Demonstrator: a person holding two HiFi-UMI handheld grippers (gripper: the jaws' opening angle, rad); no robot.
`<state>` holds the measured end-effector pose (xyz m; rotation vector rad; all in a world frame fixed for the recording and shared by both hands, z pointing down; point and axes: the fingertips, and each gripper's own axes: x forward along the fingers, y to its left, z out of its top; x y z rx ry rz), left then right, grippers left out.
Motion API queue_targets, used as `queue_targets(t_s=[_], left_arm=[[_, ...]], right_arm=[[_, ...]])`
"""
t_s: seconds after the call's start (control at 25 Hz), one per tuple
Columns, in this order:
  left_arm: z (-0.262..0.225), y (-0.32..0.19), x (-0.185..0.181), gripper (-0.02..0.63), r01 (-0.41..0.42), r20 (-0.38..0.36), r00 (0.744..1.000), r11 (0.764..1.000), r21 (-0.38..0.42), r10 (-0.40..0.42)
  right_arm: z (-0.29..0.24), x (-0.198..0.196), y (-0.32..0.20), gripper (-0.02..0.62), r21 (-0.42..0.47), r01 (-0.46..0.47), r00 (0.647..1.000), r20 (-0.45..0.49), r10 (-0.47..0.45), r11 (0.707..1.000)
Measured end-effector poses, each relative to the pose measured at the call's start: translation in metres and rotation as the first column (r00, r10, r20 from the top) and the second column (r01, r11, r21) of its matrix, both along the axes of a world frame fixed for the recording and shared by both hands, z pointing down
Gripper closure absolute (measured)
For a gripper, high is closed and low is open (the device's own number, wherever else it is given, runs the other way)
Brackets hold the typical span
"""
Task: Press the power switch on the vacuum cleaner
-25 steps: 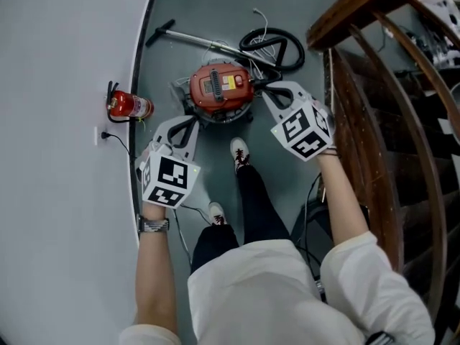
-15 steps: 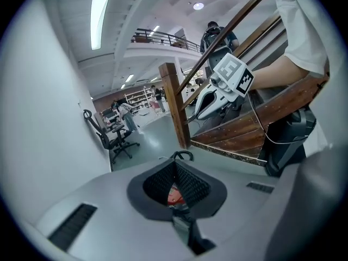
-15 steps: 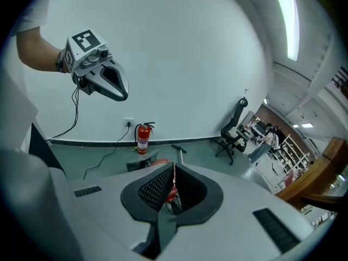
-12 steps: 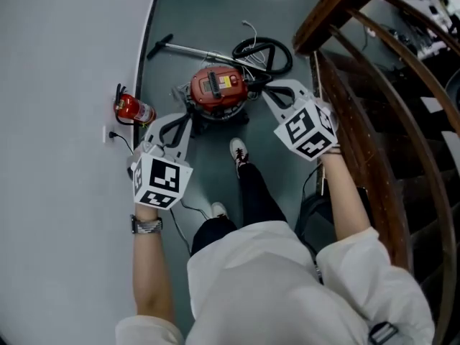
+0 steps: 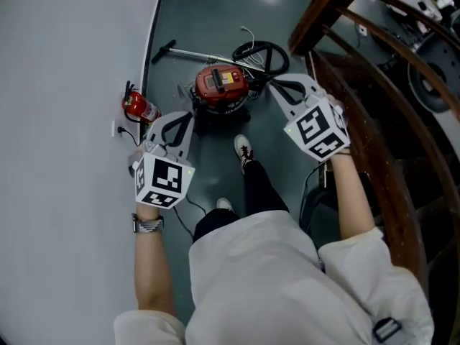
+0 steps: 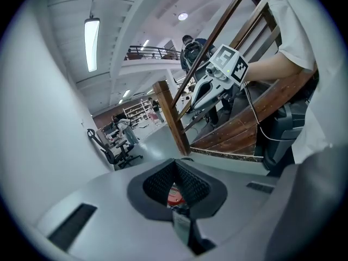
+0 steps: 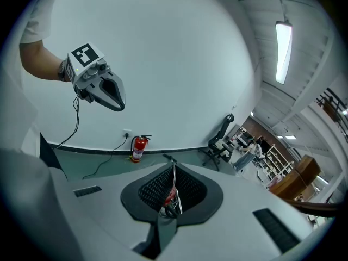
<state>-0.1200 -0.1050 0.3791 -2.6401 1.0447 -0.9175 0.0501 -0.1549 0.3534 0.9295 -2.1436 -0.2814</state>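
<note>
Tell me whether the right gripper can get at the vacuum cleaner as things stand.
Probably yes, with a stoop: the right gripper, jaws shut and empty, is held high above the vacuum cleaner on the floor, and nothing lies between them.

Red fire extinguisher [image 5: 140,108] against white wall [image 5: 65,85], wooden stair railing [image 5: 323,11] opposite.

Vacuum cleaner [image 5: 221,85] blocks the floor [image 5: 215,13] between wall [image 5: 65,85] and railing [image 5: 316,16].
</note>
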Motion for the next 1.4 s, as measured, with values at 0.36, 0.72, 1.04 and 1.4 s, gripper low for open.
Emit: queue_targets(t_s=[0.36, 0.72, 1.04, 1.4], left_arm=[[-0.049, 0.059, -0.006, 0.606, -0.053, -0.007, 0.999, 0.996, 0.069, 0.054], [-0.081, 0.108, -0.014, 0.606, -0.062, -0.015, 0.998, 0.995, 0.08, 0.064], [-0.11, 0.127, -0.021, 0.606, -0.062, -0.014, 0.998, 0.991, 0.12, 0.064], [-0.119, 0.135, -0.006, 0.606, -0.054, 0.0, 0.999, 0.988, 0.144, 0.054]], right_arm=[[-0.046, -0.002, 0.076, 0.563, 0.057, -0.05, 0.999, 0.02, 0.049, 0.997], [-0.083, 0.013, 0.152, 0.562, 0.074, -0.113, 0.993, 0.031, 0.111, 0.991], [-0.103, 0.027, 0.192, 0.563, 0.097, -0.148, 0.989, 0.029, 0.146, 0.984], [-0.115, 0.035, 0.203, 0.563, 0.11, -0.128, 0.992, 0.032, 0.125, 0.986]])
